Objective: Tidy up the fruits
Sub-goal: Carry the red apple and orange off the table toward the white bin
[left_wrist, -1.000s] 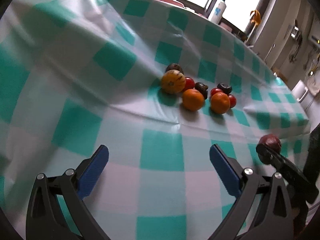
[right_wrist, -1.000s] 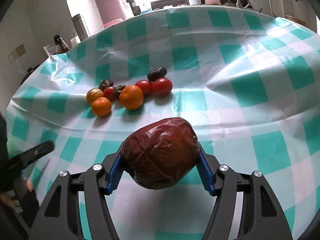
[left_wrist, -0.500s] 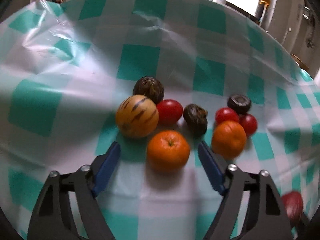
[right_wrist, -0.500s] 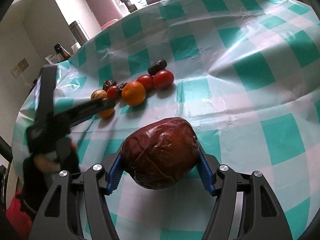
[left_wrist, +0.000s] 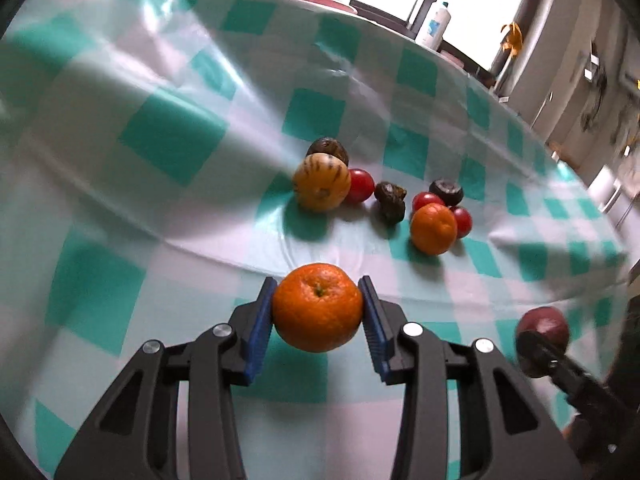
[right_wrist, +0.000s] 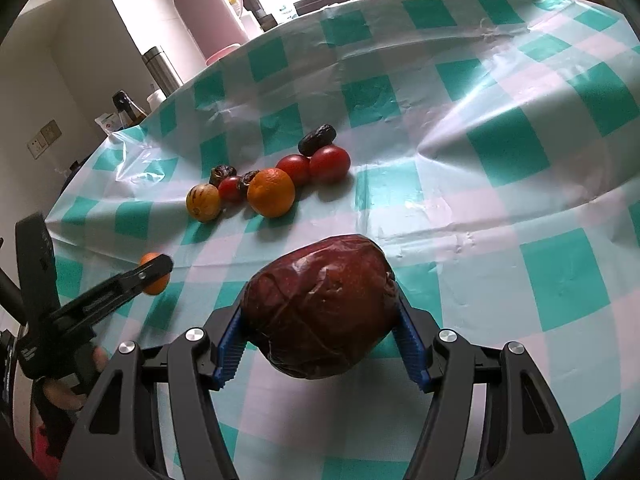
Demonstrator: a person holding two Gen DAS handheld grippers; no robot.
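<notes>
On the tabletop (right_wrist: 500,208) a cluster of fruit (right_wrist: 272,184) lies in a row. Nearer than the cluster, a mandarin (left_wrist: 317,307) sits between the left hand-held gripper's (left_wrist: 318,320) closing pads. Right of that mandarin, the right hand-held gripper (right_wrist: 322,344) holds a large fruit (right_wrist: 320,312).

I have a small orange mandarin (left_wrist: 317,306) between the pads of my left tool (left_wrist: 318,316), stem dimple up, as the jaws close on it. My right tool (right_wrist: 322,330) grips a big wrinkled dark-red fruit (right_wrist: 320,308). Ahead of both tools a cluster sits on the table: a yellow striped fruit (left_wrist: 321,182), a second mandarin (left_wrist: 433,228), three red cherry tomatoes (left_wrist: 359,185) and three dark shrivelled fruits (left_wrist: 391,201), most touching their neighbours.
</notes>
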